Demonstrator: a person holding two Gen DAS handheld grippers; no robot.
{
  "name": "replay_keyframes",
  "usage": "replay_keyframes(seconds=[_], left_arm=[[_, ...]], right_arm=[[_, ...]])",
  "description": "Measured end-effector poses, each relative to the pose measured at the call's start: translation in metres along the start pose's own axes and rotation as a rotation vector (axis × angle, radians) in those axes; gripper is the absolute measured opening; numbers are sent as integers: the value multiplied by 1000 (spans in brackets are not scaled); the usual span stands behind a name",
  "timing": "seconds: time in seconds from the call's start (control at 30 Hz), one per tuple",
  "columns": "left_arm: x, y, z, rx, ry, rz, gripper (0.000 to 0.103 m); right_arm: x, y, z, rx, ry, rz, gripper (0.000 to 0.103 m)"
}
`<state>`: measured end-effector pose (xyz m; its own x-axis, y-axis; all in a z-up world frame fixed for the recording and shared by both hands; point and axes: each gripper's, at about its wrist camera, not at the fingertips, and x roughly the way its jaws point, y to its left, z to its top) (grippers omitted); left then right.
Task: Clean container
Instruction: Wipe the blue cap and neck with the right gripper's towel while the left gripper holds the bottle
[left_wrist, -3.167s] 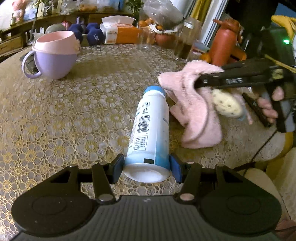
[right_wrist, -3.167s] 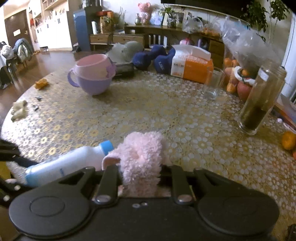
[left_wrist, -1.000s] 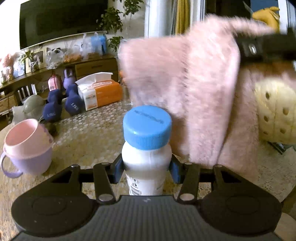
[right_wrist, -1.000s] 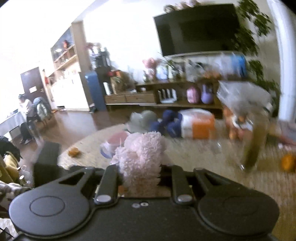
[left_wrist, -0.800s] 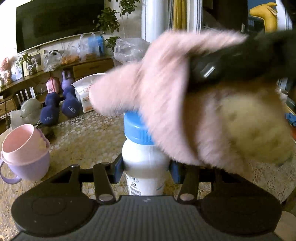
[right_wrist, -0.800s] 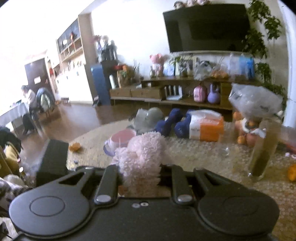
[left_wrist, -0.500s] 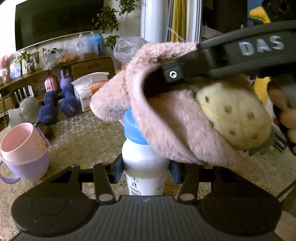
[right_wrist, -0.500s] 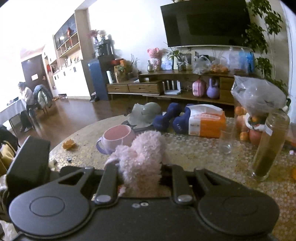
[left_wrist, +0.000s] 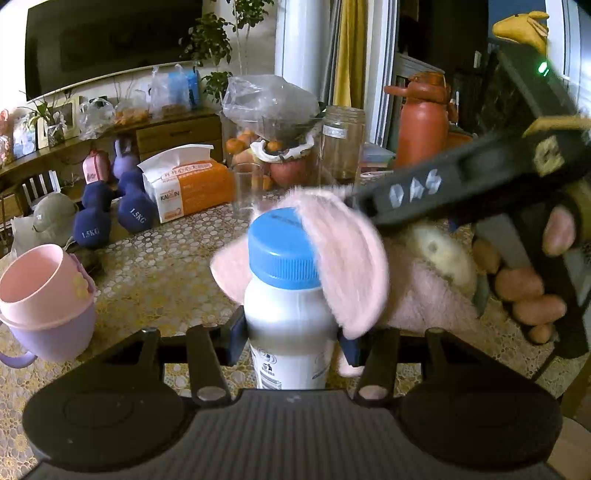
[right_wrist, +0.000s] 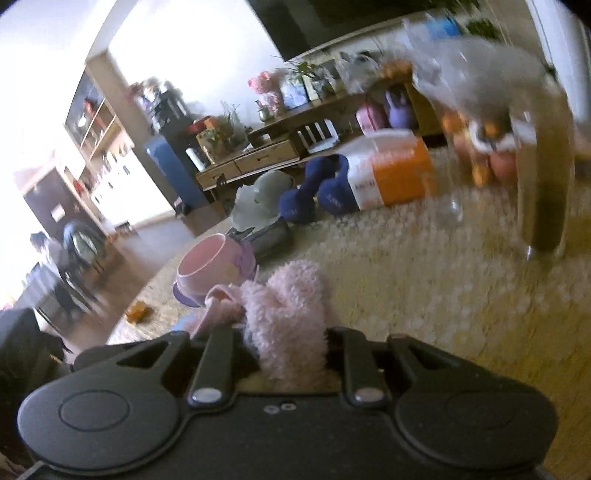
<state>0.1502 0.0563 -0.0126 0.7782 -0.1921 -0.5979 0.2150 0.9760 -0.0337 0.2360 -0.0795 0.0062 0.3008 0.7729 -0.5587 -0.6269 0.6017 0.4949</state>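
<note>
A white bottle (left_wrist: 290, 325) with a blue cap (left_wrist: 282, 253) stands upright, and my left gripper (left_wrist: 291, 336) is shut on its body. A fluffy pink cloth (left_wrist: 347, 266) drapes over the bottle's right shoulder and the edge of the cap. My right gripper (right_wrist: 286, 338) is shut on that pink cloth (right_wrist: 286, 317). In the left wrist view the right gripper's black body (left_wrist: 461, 188) comes in from the right with a hand (left_wrist: 532, 291) on its grip. A cream patch (left_wrist: 439, 254) on the cloth shows behind the bottle.
A pink and purple cup (left_wrist: 40, 299) stands at the left on the lace-covered table (left_wrist: 155, 273). Further back are blue dumbbells (left_wrist: 110, 218), an orange tissue pack (left_wrist: 188, 188), a clear glass (left_wrist: 247, 188), a glass jar (left_wrist: 341, 144), a fruit bag (left_wrist: 273, 122) and a red flask (left_wrist: 421, 122).
The bottle was lifted from lying on the table to upright. Over the last second the cloth dropped from above the cap down onto the bottle's right side, and the right gripper tilted.
</note>
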Motion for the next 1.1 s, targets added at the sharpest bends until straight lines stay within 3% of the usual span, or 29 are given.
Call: replay_keyframes(seconds=[0.13,0.2,0.47,0.87,0.97,1.1], left_arm=[[2,2,0,-3,2,-6,50],[1,0,-1,12,-1,-8,50],[-2,7,0,-9,10,-24,50],[-8,6,1,-1,51,-17,50],[-8,3,1,12,54,-12,50],[-6,1,2,26,53,-7,50]], right_arm=[[21,-15,-19,29,91,-44,18],[23,-26,-26,93,93,-22,18],[21,-26,-46,0,158,-92,18],[-31,-23,-48,-46,85,-142,18],[-46,-19,-39,-56,34,-111,18],[-67,-10,-17,-61,-52,5,18]])
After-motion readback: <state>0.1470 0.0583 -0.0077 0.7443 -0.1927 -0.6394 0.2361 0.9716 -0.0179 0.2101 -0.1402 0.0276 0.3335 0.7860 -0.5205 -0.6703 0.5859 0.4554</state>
